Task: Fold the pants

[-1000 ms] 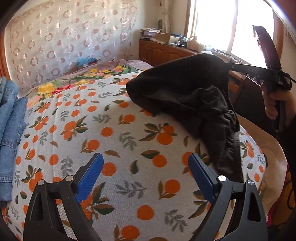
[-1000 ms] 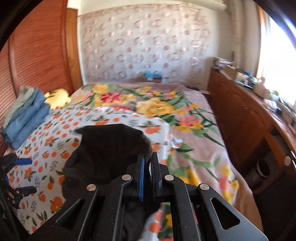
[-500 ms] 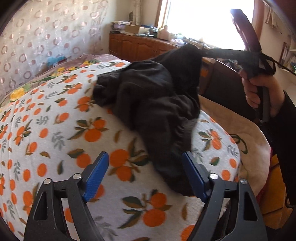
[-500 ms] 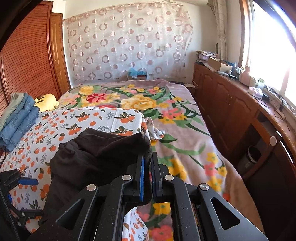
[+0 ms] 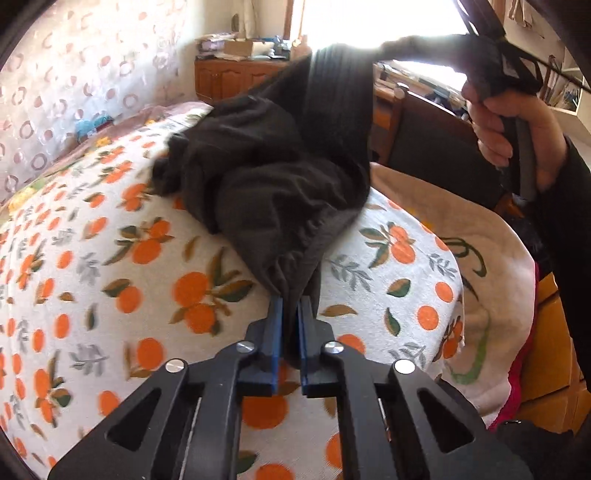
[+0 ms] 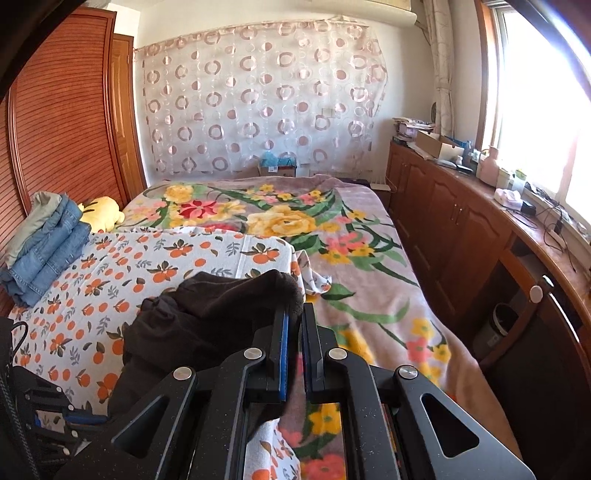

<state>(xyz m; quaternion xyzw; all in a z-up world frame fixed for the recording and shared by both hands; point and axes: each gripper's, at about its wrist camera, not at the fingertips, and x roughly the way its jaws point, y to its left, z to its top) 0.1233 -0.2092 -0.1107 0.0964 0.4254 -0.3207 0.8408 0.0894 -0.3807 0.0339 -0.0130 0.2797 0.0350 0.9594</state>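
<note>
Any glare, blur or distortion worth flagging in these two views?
Left wrist view: the window is blown out, washing out the pants waistband edge; the right gripper is backlit and smeared. Right wrist view: the window is overexposed, the rest sharp. Both views: fisheye bending, dark corners.

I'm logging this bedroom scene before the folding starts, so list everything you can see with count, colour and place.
black fabric pants: one, black, bunched on the orange-print sheet, held at two ends
orange-print white sheet: one, white with oranges, over the near bed
floral pink blanket: one, pink with yellow flowers, across the bed
folded blue denim jeans: one stack, blue, bed's left edge by the headboard
yellow plush toy: one, yellow, beside the jeans
brown wooden cabinets: one row, brown, under the window
left claw: shut on the pants
right claw: shut on the pants
hand: one, gripping the right handle
</note>
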